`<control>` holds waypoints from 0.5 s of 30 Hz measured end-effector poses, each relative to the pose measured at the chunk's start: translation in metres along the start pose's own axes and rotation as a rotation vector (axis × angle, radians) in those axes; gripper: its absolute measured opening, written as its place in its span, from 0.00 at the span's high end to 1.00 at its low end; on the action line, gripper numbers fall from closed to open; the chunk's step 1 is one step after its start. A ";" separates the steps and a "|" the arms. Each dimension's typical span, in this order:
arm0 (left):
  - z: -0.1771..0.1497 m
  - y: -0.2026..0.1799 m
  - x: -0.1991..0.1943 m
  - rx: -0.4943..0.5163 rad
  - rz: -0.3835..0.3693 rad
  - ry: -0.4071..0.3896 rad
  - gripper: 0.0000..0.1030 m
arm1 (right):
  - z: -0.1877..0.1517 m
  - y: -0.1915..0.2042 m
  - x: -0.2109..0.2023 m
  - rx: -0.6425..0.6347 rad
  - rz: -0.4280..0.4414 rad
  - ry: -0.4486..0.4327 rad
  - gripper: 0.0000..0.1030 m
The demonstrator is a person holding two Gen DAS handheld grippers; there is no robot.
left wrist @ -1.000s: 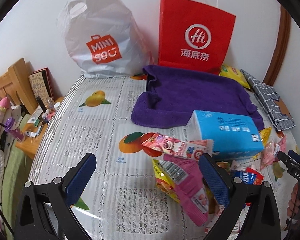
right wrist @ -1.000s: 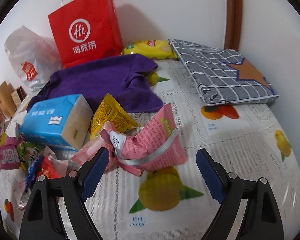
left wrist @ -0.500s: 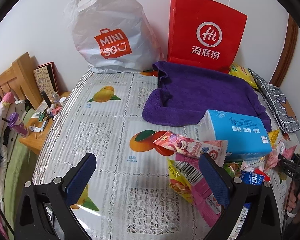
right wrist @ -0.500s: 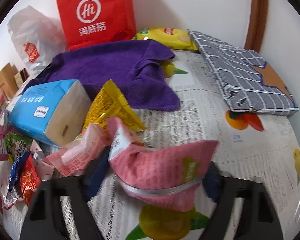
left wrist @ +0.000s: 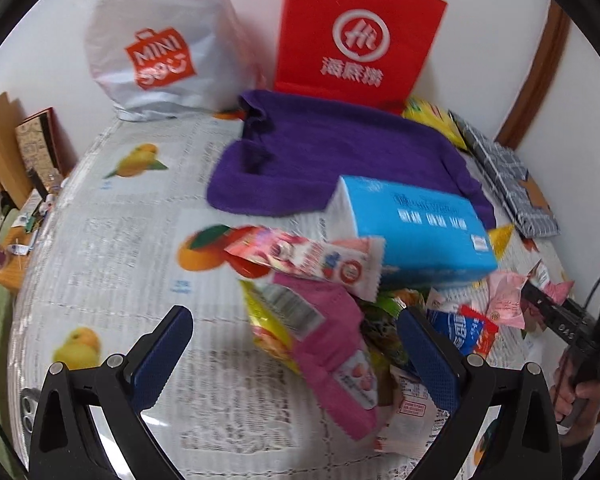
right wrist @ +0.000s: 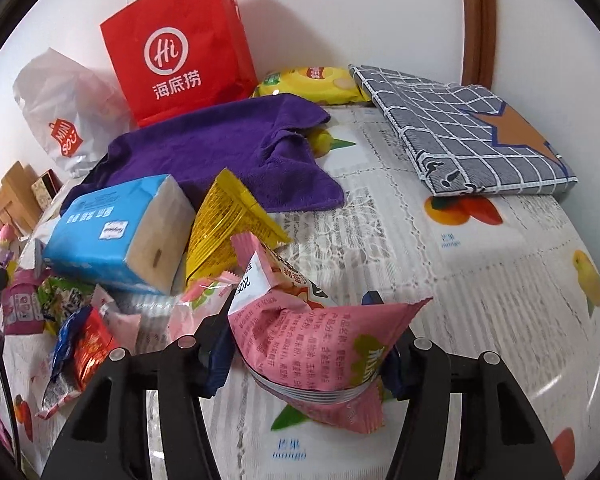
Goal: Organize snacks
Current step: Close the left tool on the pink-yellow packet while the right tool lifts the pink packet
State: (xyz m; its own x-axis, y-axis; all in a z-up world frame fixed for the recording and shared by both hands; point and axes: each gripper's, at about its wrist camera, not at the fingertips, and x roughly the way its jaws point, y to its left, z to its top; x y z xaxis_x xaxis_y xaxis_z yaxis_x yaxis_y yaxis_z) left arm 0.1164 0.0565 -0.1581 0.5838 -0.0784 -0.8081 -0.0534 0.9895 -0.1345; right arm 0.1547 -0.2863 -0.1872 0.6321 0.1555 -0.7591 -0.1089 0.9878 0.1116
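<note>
A crumpled pink snack bag [right wrist: 332, 360] sits between the fingers of my right gripper [right wrist: 302, 320]. The jaws are closing, and the pads press its sides just above the fruit-print tablecloth [right wrist: 480, 280]. My left gripper [left wrist: 294, 316] hangs open over a heap of snacks. A magenta packet [left wrist: 332, 352] lies between its fingers, untouched. A long pink strawberry packet [left wrist: 308, 256] rests just beyond, against a blue tissue pack [left wrist: 416, 232]. A yellow packet [right wrist: 228, 220] leans on that tissue pack [right wrist: 116, 232].
A purple towel [left wrist: 340, 160] lies mid-table, with a red paper bag [left wrist: 356, 52] and a white plastic bag [left wrist: 160, 52] against the wall. A folded grey checked cloth [right wrist: 472, 132] and a yellow chip bag [right wrist: 312, 84] lie at the back right. The table drops off at the left.
My right gripper's jaws have come together on the pink bag, which now stands crumpled between them. My left gripper has sunk and tipped toward the snack heap, still open.
</note>
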 end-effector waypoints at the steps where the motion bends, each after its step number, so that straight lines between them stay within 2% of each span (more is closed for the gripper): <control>1: -0.001 -0.002 0.003 0.002 0.003 0.007 0.07 | -0.002 0.001 -0.002 0.000 -0.001 0.000 0.43; 2: -0.002 -0.003 0.007 0.001 0.007 0.018 0.10 | -0.004 0.001 -0.005 0.001 0.000 0.002 0.43; 3: -0.003 -0.003 0.010 -0.006 0.009 0.029 0.17 | -0.007 0.002 -0.007 0.003 0.002 0.007 0.43; 4: -0.004 -0.003 0.012 -0.014 0.008 0.038 0.28 | -0.010 0.002 -0.009 0.005 0.006 0.013 0.43; 6: -0.004 0.000 0.016 -0.031 -0.011 0.062 0.43 | -0.015 0.004 -0.013 0.005 0.015 0.021 0.43; 8: -0.006 0.004 0.014 -0.036 -0.022 0.052 0.47 | -0.021 0.006 -0.016 0.006 0.024 0.027 0.43; 11: -0.007 0.003 0.007 -0.003 0.020 0.032 0.49 | -0.028 0.009 -0.020 0.014 0.044 0.036 0.43; 15: -0.008 0.011 -0.008 -0.029 -0.018 0.017 0.49 | -0.031 0.010 -0.029 0.026 0.061 0.024 0.44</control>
State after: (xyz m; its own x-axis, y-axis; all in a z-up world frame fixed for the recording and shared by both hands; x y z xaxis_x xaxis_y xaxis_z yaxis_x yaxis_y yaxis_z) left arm 0.1047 0.0668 -0.1582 0.5714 -0.0979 -0.8148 -0.0666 0.9840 -0.1650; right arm 0.1113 -0.2816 -0.1844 0.6062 0.2151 -0.7657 -0.1263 0.9766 0.1743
